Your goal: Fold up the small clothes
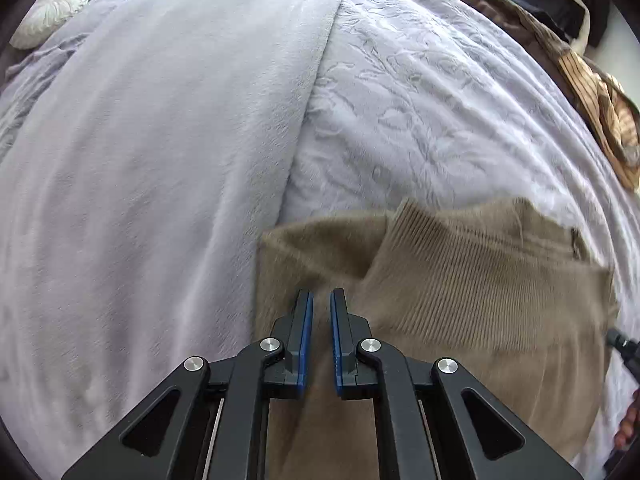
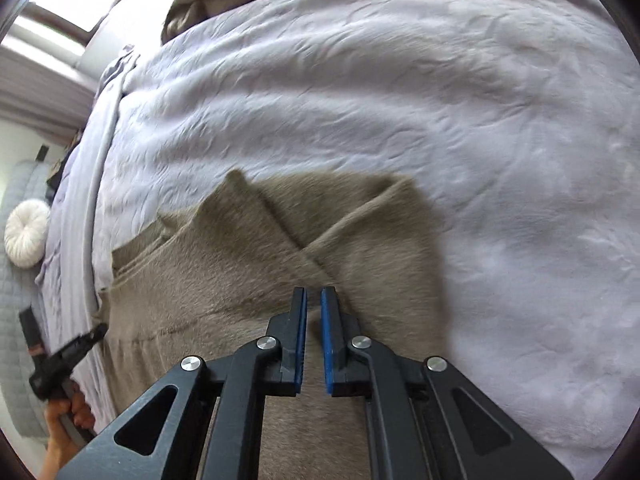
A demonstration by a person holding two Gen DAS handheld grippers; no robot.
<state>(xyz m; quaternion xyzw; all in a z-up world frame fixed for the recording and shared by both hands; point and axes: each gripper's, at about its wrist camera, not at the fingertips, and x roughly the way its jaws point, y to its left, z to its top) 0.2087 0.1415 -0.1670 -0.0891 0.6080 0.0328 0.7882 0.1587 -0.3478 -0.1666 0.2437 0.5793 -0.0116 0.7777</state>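
A tan knit sweater (image 1: 460, 300) lies on the bed with its ribbed sleeves folded across its body; it also shows in the right wrist view (image 2: 248, 264). My left gripper (image 1: 321, 300) hovers over the sweater's left part, jaws a narrow gap apart, with nothing between the blue pads. My right gripper (image 2: 314, 296) hovers over the sweater where the two sleeves cross, jaws also a narrow gap apart and empty. The left gripper also shows in the right wrist view (image 2: 68, 356), held in a hand at the sweater's left edge.
A lavender plush blanket (image 1: 160, 160) and an embossed pale bedspread (image 1: 420, 100) cover the bed. A brown striped garment (image 1: 592, 96) lies at the far right edge. A round white pillow (image 1: 52, 8) sits far left.
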